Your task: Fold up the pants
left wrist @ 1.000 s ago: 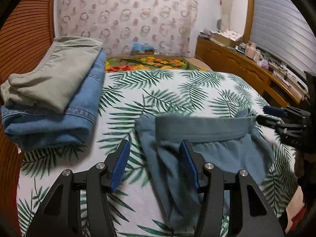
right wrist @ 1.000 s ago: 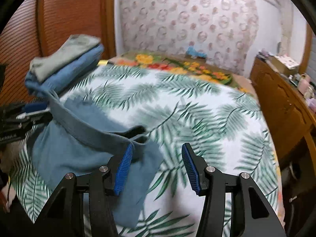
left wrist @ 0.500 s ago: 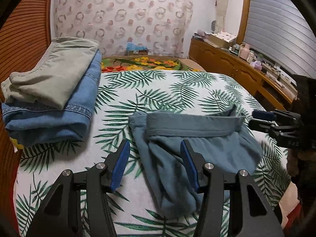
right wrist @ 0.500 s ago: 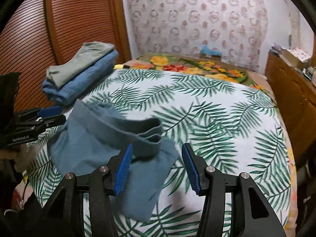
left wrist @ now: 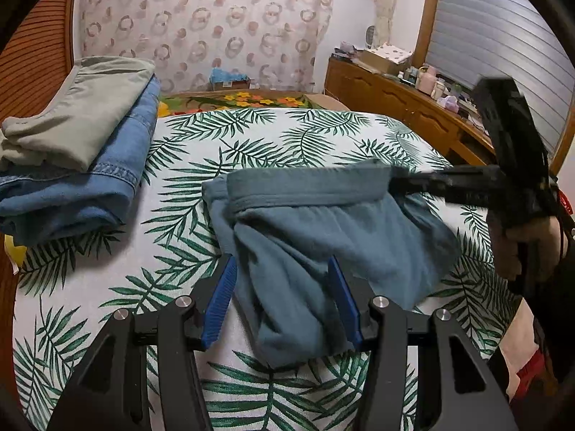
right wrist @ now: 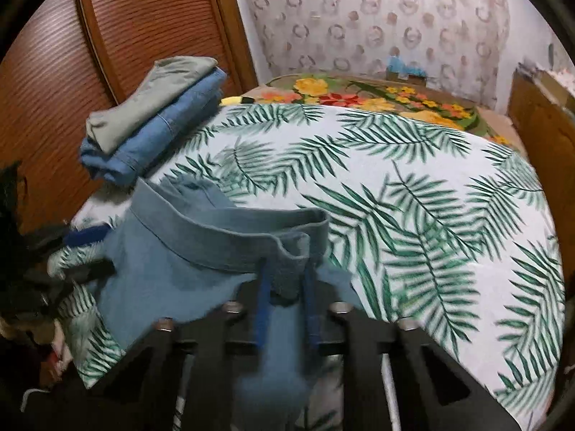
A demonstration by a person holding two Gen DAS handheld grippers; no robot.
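Nearest, the left claw [left wrist: 280,298] stands released, blue pads parted over the crumpled teal-grey cotton pants [left wrist: 323,237] — no pinch there. The pants lie mid-bed on the white palm-leaf bedspread [left wrist: 273,136]. At three o'clock the right claw [right wrist: 285,305] is closing, the waistband corner [right wrist: 287,251] caught between its pads. Farther off at ten o'clock, folded blue denim jeans [left wrist: 72,194] carry folded sage-green trousers [left wrist: 79,115] — touching, stacked beside the slatted brown wooden door [right wrist: 143,21].

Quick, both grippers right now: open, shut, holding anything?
Left gripper: open, teal pants between its fingers, not pinched.
Right gripper: jaws closing on the pants' waistband.
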